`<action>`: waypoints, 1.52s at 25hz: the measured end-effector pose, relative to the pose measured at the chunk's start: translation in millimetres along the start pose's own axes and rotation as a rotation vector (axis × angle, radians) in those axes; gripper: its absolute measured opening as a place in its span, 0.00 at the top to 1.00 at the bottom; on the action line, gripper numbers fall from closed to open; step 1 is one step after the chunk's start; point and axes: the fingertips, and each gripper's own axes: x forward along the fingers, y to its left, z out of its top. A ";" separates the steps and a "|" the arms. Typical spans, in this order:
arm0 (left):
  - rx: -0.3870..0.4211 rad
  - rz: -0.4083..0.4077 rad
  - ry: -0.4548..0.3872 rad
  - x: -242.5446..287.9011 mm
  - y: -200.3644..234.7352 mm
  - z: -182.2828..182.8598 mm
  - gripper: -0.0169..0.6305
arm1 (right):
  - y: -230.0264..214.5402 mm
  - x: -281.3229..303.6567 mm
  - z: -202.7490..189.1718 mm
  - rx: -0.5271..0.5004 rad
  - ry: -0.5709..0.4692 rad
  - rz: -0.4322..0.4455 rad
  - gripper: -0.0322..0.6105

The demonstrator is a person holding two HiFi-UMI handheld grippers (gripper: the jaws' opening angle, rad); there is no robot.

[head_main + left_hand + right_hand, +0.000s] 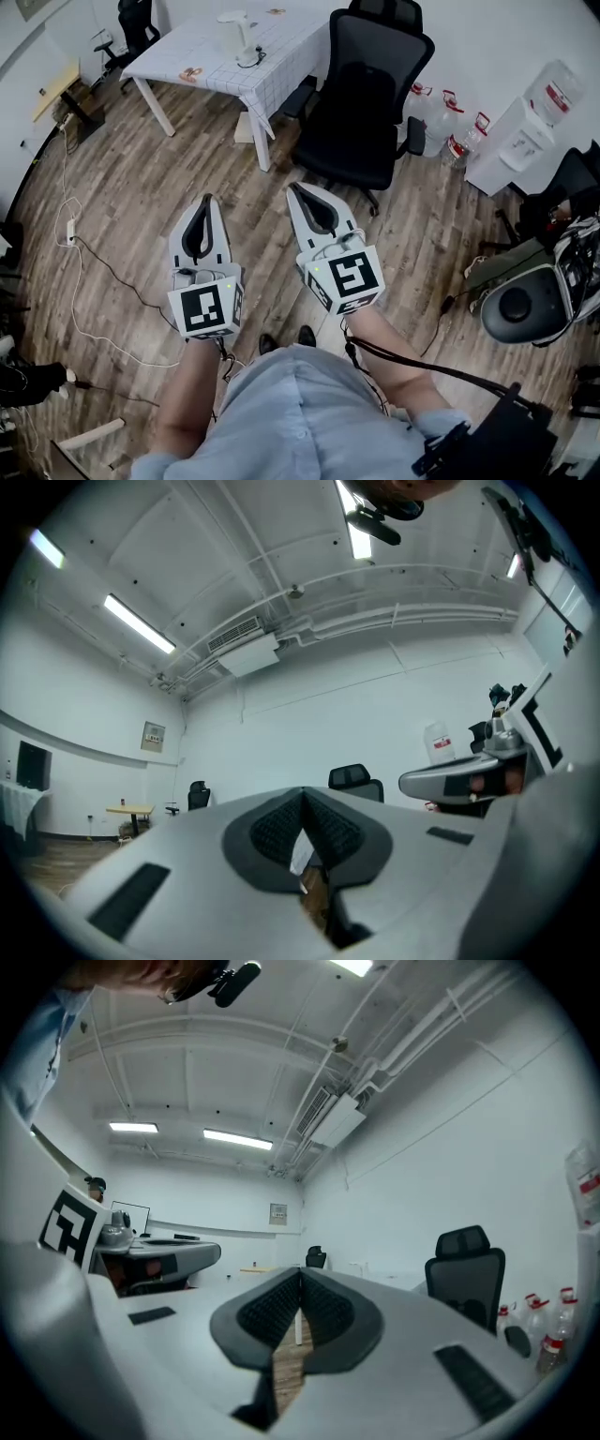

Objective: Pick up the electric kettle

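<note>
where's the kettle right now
In the head view, the kettle stands on the white table at the top of the picture, just left of the black office chair.

A white electric kettle (240, 37) is set on a white gridded table (286, 64), well ahead of the left gripper (206, 200).

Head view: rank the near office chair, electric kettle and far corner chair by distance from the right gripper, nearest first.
1. Near office chair, just ahead, slightly right.
2. Electric kettle, on the white table, ahead-left.
3. Far corner chair, beyond the table's far end.
</note>
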 end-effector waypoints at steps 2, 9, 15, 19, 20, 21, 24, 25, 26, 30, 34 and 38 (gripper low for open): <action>0.003 0.003 0.008 4.5 -3.3 -3.5 0.98 | -5.7 3.2 -5.7 0.020 0.018 0.014 0.95; -0.001 0.024 0.031 39.0 1.5 -20.6 0.98 | -32.4 33.5 -26.2 0.008 0.068 0.020 0.94; -0.017 0.021 0.047 90.8 23.5 -47.1 0.98 | -55.6 93.3 -45.5 0.003 0.090 0.005 0.94; -0.041 0.010 0.042 137.6 51.7 -65.1 0.98 | -70.1 148.3 -58.4 -0.009 0.095 -0.018 0.94; -0.042 0.000 0.038 151.5 58.9 -66.2 0.98 | -74.2 163.9 -58.6 -0.006 0.094 -0.026 0.94; -0.042 -0.011 0.035 165.6 65.9 -66.3 0.98 | -77.9 179.8 -57.8 -0.004 0.093 -0.032 0.94; -0.086 -0.024 0.025 205.6 87.7 -65.4 0.98 | -86.7 227.6 -54.2 -0.009 0.088 -0.041 0.94; -0.099 -0.023 0.021 218.1 96.5 -65.0 0.98 | -88.9 242.7 -52.3 -0.011 0.084 -0.044 0.94; -0.088 -0.026 0.015 229.7 106.0 -65.2 0.98 | -91.1 256.7 -49.7 -0.015 0.078 -0.048 0.94; -0.030 -0.039 -0.028 268.9 136.4 -64.3 0.98 | -105.4 299.0 -37.9 -0.032 0.058 -0.072 0.94; -0.032 -0.034 -0.039 297.5 157.7 -67.2 0.98 | -119.1 326.3 -33.9 -0.048 0.060 -0.091 0.94; -0.043 -0.014 -0.014 325.0 178.2 -83.6 0.98 | -137.5 350.5 -42.4 -0.058 0.078 -0.109 0.94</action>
